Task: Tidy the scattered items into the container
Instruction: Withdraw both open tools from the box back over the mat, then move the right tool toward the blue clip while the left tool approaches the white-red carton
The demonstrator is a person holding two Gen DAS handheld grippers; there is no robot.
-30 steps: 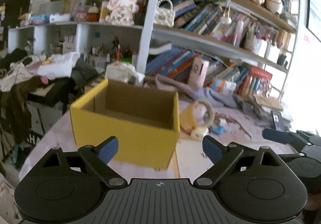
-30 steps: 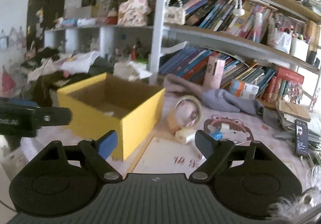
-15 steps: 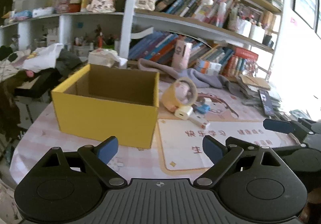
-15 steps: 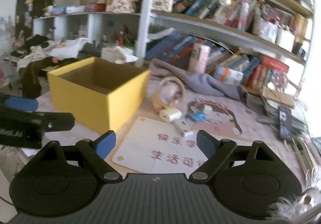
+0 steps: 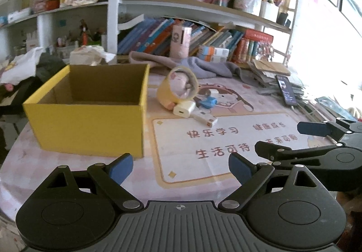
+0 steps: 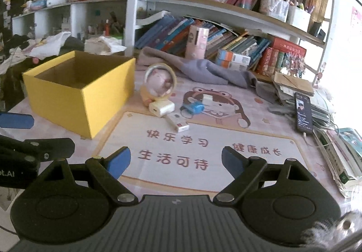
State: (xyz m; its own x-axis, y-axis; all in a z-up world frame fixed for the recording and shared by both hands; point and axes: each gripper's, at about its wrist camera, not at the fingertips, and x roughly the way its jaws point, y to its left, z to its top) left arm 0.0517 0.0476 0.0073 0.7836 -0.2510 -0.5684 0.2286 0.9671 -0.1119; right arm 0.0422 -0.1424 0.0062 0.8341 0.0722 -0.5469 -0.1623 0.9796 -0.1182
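From the left wrist, our left gripper (image 5: 179, 167) gapes wide and empty before the yellow box (image 5: 90, 125). From the right wrist, our right gripper (image 6: 175, 160), equally spread and empty, should line up squarely on the white charger (image 6: 161, 108) just beside the box.

Likely a home study, crammed bookshelves (image 6: 226, 32), cartoon desk mat (image 6: 203, 145), heaped clothes (image 6: 203, 69)

Crowded shelves behind a cluttered study table

A white-framed bookshelf (image 6: 203, 10) (books leaning, boxes stacked) lines the wall; daylight floods from the right across the cartoon-printed table mat (image 6: 203, 139).
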